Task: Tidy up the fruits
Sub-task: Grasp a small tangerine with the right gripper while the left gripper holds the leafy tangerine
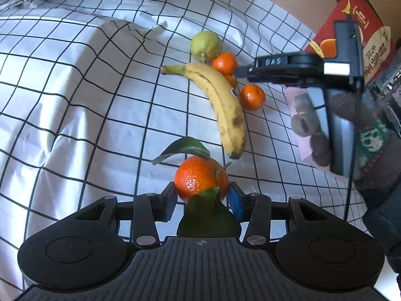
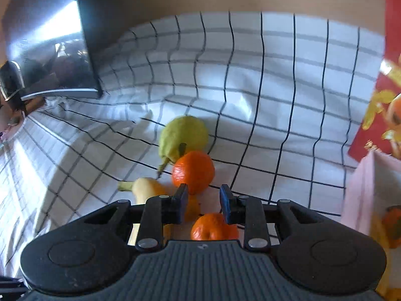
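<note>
Clearly clamped in the left wrist view: left tool (image 1: 203,190), blue pads pressed on either side of a leafy mandarin (image 1: 198,178), one dark leaf hanging toward the camera, another curling up behind the fruit. Held just over a white checked cloth (image 1: 87,100) covering the surface. Beyond it, a banana (image 1: 220,105) lying lengthwise, stem end toward a green-yellow fruit (image 1: 205,45). Beside the banana, a small mandarin (image 1: 224,63) touching that green-yellow fruit, a second mandarin (image 1: 252,97) a little apart, and a sliver of a third orange fruit between them, mostly hidden.

Only from this side: the right tool (image 1: 241,71) seen edge-on, reaching in above the small mandarins, with a patterned knit sleeve (image 1: 371,135) behind it. Also only here: a pink tray (image 1: 305,150) with brown kiwis (image 1: 304,123) lined up inside, partly hidden by the right tool's body. Behind, a red box (image 1: 351,25) printed with orange slices.

Seen from the right wrist: right tool (image 2: 203,200) with its pads a narrow gap apart, gripping nothing. Just ahead of the pads, one small mandarin (image 2: 193,171) against the green-yellow fruit (image 2: 183,135), which shows a stem here. Lower down, between the tool's fingers, another mandarin (image 2: 213,227) on the cloth. Banana (image 2: 145,188) stem end poking out at left. Not visible from the other side: a dark glossy screen (image 2: 50,50) at far left. No sight of the leafy mandarin or the left tool from here.
</note>
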### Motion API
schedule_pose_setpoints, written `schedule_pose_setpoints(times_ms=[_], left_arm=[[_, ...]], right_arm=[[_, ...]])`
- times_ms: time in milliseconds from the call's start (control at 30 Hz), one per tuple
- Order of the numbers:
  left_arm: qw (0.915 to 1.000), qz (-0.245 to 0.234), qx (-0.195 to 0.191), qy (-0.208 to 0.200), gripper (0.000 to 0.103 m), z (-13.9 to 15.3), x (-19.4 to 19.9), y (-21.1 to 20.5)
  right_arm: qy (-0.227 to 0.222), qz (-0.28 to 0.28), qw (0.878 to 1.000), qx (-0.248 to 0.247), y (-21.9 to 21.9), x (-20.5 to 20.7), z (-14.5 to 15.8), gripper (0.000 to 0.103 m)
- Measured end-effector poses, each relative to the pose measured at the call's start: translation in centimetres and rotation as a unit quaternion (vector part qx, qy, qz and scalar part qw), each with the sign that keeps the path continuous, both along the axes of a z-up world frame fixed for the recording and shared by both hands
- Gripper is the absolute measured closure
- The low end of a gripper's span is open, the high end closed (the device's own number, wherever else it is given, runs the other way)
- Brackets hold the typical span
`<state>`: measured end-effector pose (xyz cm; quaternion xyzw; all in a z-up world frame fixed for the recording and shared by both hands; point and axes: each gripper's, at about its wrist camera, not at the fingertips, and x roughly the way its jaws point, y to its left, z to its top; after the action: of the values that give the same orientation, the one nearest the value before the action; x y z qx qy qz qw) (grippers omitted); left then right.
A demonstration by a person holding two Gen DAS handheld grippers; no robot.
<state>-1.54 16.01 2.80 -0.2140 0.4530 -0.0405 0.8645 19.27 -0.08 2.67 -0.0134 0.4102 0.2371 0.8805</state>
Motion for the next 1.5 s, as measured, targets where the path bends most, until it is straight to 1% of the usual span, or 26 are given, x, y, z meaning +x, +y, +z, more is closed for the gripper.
schedule_pose_setpoints(times_ms=[67, 100, 200, 333, 400, 633, 767, 900, 1033, 1200, 1300, 1367, 1500], left_arm=[[1.0, 0.003, -0.004, 0.002, 0.054, 0.0, 0.2, 0.3], [1.0, 0.005, -0.006, 0.003, 0.054, 0.0, 0.3, 0.4], [0.9999, 0.007, -0.01, 0.003, 0.054, 0.0, 0.9, 0.6], [0.9998, 0.008, -0.014, 0.007, 0.054, 0.0, 1.5, 0.7], [0.9998, 0.006, -0.015, 0.01, 0.054, 0.0, 1.7, 0.7], [0.9997, 0.003, -0.019, 0.018, 0.054, 0.0, 2.0, 0.5], [0.9996, 0.009, -0.021, 0.019, 0.054, -0.1, 2.0, 0.9], [0.9992, 0.019, -0.028, 0.022, 0.054, -0.3, 2.2, 1.3], [0.9989, 0.016, -0.037, 0.021, 0.054, -0.4, 2.7, 1.2], [0.9989, 0.007, -0.041, 0.022, 0.054, -0.5, 2.9, 0.8], [0.9989, 0.009, -0.041, 0.021, 0.054, -0.5, 2.7, 1.0], [0.9988, 0.015, -0.04, 0.021, 0.054, -0.5, 2.6, 1.2], [0.9986, 0.026, -0.042, 0.02, 0.054, -0.6, 2.2, 1.8]], right_arm=[[0.014, 0.003, 1.0, 0.005, 0.1, 0.3, -0.7, 0.076], [0.016, 0.002, 1.0, 0.013, 0.0, 0.2, -0.7, 0.076], [0.031, 0.024, 0.998, 0.044, -0.2, -0.4, -0.5, 0.076], [0.024, 0.053, 0.998, 0.04, 0.3, -1.7, -0.2, 0.076], [0.017, 0.054, 0.998, 0.036, 0.5, -2.1, -0.1, 0.076], [0.033, 0.053, 0.996, 0.063, -0.2, -0.7, -0.6, 0.076], [0.034, 0.043, 0.998, 0.04, 0.1, 0.5, -0.6, 0.076], [0.039, 0.058, 0.998, 0.003, 1.1, 1.1, -0.6, 0.076], [0.044, 0.077, 0.996, -0.013, 1.8, 1.1, -0.6, 0.076], [0.063, 0.089, 0.994, -0.01, 1.7, 2.0, -0.6, 0.076], [0.098, 0.075, 0.992, 0.012, 1.3, 2.6, -0.5, 0.076], [0.101, 0.084, 0.991, 0.017, 1.8, 1.6, -0.2, 0.076], [0.086, 0.133, 0.987, 0.012, 2.7, -1.4, 0.1, 0.076]])
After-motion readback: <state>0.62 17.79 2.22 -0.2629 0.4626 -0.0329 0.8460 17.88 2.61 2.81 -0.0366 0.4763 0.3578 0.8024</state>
